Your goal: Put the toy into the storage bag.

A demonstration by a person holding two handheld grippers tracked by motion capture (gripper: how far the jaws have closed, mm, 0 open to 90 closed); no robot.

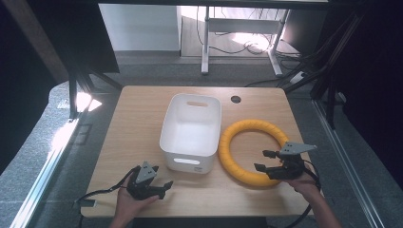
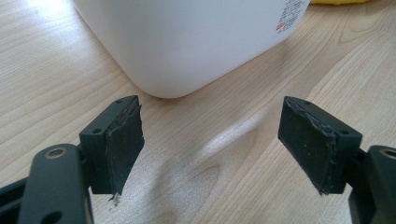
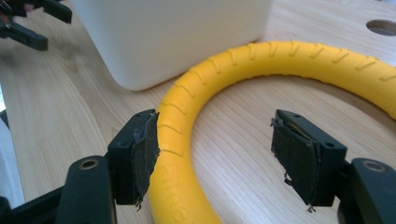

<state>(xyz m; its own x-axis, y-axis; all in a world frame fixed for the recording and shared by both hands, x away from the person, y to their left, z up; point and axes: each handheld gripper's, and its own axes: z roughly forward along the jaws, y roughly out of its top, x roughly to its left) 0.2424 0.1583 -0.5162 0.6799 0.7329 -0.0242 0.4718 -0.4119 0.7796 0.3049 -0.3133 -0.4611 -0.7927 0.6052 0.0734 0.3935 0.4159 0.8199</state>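
The right gripper (image 1: 264, 160) sits at the near right part of the yellow ring (image 1: 253, 150), jaws spread wide and holding nothing. In the right gripper view one pad (image 3: 144, 154) looks to be brushing the ring's (image 3: 184, 135) outer side, while the other hangs over bare wood inside the loop. The ring lies flat on the table (image 1: 142, 118), just right of the white bin (image 1: 191, 131), close to its side or touching it.

The step looks like a grab on the ring, likely for a drop into the bin. To do it well, the gripper should stay square across the tube, come low enough that both pads meet its thick middle, then close evenly. A skewed bite on that ribbed, rounded surface could let it roll out.

Down at the near left, the left gripper (image 1: 160, 188) rests low over the table, also wide and empty, pointed at the bin's near corner (image 2: 187, 46). It is well apart from the ring and clear of the lift path.
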